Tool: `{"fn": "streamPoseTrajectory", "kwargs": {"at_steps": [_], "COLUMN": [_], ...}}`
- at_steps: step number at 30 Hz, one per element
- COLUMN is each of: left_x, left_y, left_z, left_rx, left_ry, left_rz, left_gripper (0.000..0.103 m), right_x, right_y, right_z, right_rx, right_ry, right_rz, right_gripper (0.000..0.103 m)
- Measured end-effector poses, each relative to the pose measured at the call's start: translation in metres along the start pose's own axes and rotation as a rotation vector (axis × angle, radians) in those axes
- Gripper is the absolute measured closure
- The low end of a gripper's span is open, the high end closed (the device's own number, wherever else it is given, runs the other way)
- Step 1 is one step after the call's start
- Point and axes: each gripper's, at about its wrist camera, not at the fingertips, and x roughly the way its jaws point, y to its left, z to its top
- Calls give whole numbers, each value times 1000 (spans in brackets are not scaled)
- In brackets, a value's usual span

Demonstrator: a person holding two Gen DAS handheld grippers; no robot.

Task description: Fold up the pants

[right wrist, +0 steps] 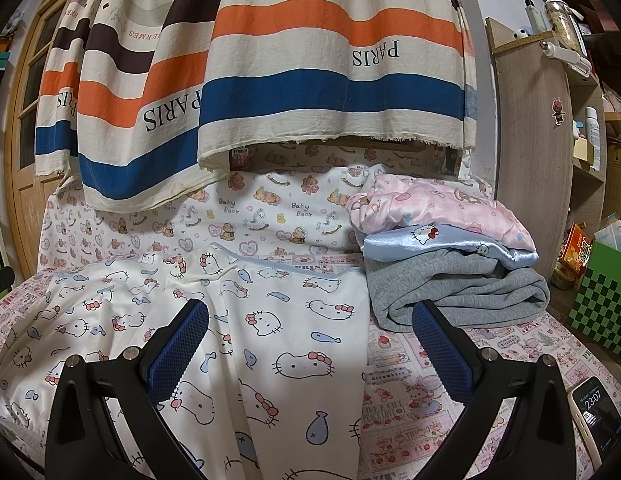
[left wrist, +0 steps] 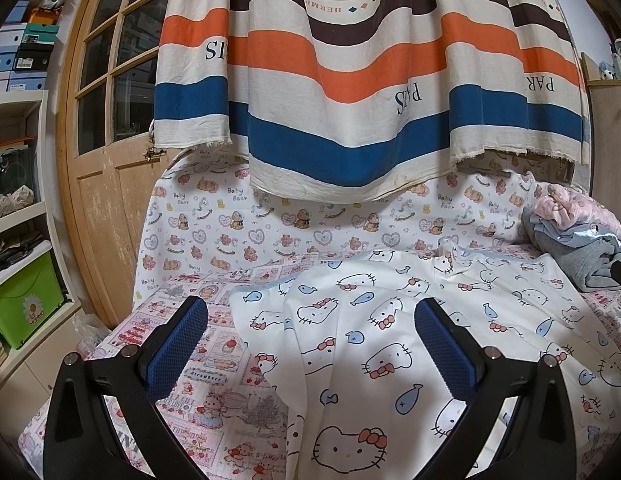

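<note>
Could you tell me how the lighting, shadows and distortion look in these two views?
Left wrist: fisheye bends the door and curtain; a soft shadow falls on the pants between the open left gripper. Right wrist: the same bending, with a shadow ahead of the open right gripper; the phone is sharp.

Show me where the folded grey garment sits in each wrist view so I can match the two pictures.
Left wrist: grey garment at the far right edge, under the blue and pink pieces, partly cut off.
Right wrist: grey garment right of centre, bottom of the stack, behind the right gripper.
Shared landmark: striped curtain hanging above the bed.
</note>
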Motion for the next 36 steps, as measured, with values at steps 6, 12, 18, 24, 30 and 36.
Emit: {"fn": "streamPoseTrajectory", "kwargs": {"at_steps": [6, 12, 18, 24, 30, 36], "left_x": [0, 0, 0, 0, 0, -26], "left_y": [0, 0, 0, 0, 0, 0], "left_z": [0, 0, 1, 0, 0, 0], "left_rx": [0, 0, 0, 0, 4, 29], "left_ry": [0, 0, 1, 2, 2, -124], "left_rz": [0, 0, 0, 1, 0, -73], "left_gripper": [0, 0, 0, 0, 0, 0], "right_x": [0, 0, 0, 0, -1, -2], "right_y": [0, 0, 0, -1, -2, -2], "right_z": [0, 0, 0, 0, 2, 1], "right_rx": [1, 1, 2, 3, 6, 9], "right_ry": [0, 0, 0, 1, 3, -2], "right_rz": [0, 1, 1, 0, 0, 1], "right_gripper": [1, 1, 1, 1, 1, 1]}}
